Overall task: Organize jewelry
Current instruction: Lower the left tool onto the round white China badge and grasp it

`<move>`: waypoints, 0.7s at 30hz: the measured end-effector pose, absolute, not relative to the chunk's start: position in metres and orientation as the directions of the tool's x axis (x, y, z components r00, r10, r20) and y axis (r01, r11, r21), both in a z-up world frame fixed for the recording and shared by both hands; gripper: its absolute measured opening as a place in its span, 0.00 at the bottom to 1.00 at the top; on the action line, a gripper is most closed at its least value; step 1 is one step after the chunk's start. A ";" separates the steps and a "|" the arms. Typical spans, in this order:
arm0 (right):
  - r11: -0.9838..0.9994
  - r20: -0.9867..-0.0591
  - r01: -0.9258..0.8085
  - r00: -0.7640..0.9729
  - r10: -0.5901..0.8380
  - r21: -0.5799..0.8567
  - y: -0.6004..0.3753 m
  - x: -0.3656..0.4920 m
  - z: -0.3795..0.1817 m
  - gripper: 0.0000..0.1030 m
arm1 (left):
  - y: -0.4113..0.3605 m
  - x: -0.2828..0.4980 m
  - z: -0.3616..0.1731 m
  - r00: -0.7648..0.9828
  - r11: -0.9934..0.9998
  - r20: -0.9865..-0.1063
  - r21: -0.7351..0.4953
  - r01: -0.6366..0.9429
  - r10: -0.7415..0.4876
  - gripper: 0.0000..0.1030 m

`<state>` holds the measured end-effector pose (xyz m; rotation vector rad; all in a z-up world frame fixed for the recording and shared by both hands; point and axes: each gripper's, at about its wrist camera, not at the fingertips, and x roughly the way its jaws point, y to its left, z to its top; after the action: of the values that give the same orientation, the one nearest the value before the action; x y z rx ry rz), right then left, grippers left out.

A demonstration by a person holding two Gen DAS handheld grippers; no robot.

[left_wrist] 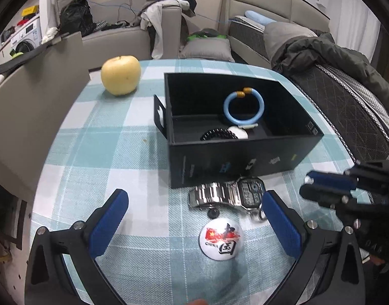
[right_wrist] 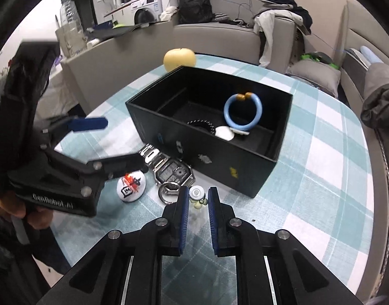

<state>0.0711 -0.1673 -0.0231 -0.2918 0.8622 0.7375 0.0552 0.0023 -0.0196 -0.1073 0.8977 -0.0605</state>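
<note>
Right gripper jaws narrowed but not shut, straddling a small white charm on the cloth just in front of the box; contact can't be told. Left gripper wide open and empty, hovering over the watch and badge. Box already holds bangle, black coil and a white piece; probably best to centre the charm between the pads, close gently so it doesn't squirt out, and lift clear of the keyring alongside.

Bracelet in box; watch before box.
</note>
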 end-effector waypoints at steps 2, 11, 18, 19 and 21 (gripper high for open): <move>0.725 -0.776 -0.686 0.425 0.466 0.060 -0.171 0.075 -0.024 0.13 | 0.000 0.055 -0.020 0.611 0.992 -0.784 -0.119 0.029 -0.112 0.99; 0.718 -0.776 -0.692 0.412 0.478 0.075 -0.173 0.082 -0.022 0.14 | -0.018 0.030 -0.032 0.568 0.987 -0.815 -0.030 0.161 -0.117 0.98; 0.705 -0.776 -0.705 0.402 0.487 0.077 -0.166 0.080 -0.021 0.14 | -0.014 0.029 -0.040 0.527 0.986 -0.840 -0.049 0.160 -0.127 0.67; 0.705 -0.775 -0.705 0.403 0.487 0.077 -0.165 0.081 -0.021 0.14 | -0.013 0.029 -0.040 0.523 0.986 -0.843 -0.052 0.159 -0.128 0.64; 0.706 -0.775 -0.704 0.402 0.487 0.077 -0.165 0.081 -0.021 0.14 | -0.014 0.029 -0.040 0.524 0.986 -0.842 -0.047 0.161 -0.126 0.61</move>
<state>0.0811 -0.1648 -0.0211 -0.2811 0.8735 0.7648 0.0289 -0.0140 -0.0395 0.0387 1.0049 -0.1717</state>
